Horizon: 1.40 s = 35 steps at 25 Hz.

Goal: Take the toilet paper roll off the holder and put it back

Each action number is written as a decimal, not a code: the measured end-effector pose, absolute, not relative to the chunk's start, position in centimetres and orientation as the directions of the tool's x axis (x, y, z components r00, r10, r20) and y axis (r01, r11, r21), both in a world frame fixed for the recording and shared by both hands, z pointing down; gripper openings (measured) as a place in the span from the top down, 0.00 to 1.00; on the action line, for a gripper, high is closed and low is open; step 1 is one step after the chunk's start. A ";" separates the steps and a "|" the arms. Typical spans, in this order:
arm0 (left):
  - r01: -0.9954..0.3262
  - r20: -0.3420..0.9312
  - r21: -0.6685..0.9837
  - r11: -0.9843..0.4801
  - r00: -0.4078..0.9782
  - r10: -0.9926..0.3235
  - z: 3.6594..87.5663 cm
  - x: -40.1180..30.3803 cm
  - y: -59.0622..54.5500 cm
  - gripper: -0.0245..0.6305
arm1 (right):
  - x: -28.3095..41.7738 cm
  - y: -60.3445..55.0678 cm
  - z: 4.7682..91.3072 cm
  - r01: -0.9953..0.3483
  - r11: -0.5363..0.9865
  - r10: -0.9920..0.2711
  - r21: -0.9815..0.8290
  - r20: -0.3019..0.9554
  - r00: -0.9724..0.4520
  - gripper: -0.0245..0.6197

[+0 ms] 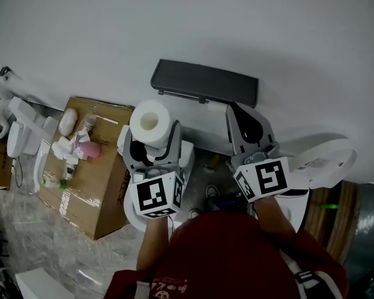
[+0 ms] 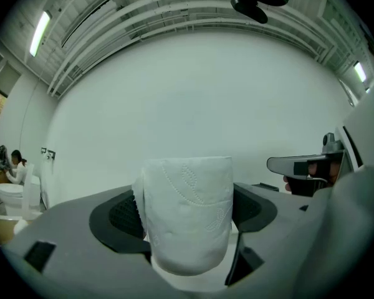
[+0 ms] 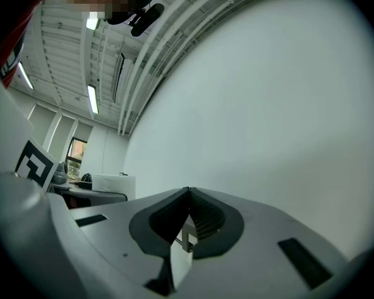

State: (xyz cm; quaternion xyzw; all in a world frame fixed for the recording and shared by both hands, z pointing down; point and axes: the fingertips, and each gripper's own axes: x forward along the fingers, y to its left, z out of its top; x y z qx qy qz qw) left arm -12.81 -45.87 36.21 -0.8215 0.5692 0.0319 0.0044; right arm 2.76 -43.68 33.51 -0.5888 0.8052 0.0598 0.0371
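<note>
Well to the lower left of the holder (image 1: 206,83) sits a cardboard box (image 1: 87,185) with small items on top. It plays no part here, so stay clear of it.

Nearer the holder, just below its left end, your left tool (image 1: 148,143) clamps the toilet paper roll (image 1: 151,122) across its soft sides. The roll stands on end with its core hole facing up. The left gripper view shows the paper bulging a little between the pads (image 2: 126,215), so I judge the squeeze firm enough; don't press harder or you will flatten the core.

The roll is off the holder, apart from it, so returning it looks like the step in hand. The holder is a dark flap on the white wall (image 1: 287,36), and whatever carries the roll is mostly hidden beneath it. You will probably need to tip the roll so its core runs along the holder before you bring it in.

Just below the holder's right end, your right tool (image 1: 249,126) has its jaws pressed together and carries nothing. It is well placed to lift the flap, if that proves necessary.
</note>
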 end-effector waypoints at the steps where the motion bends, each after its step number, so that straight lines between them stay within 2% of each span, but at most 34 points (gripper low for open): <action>1: -0.938 -0.057 0.026 -0.345 0.344 -0.937 36.2 -12.9 -46.0 0.32 | 2.7 -43.8 33.5 -0.952 0.300 -0.944 0.054 -0.131 -0.304 0.95; 35: -0.932 -0.054 0.010 -0.362 0.361 -0.931 36.0 -12.1 -46.3 0.32 | 2.2 -44.5 34.0 -0.952 0.304 -0.944 0.045 -0.121 -0.307 0.95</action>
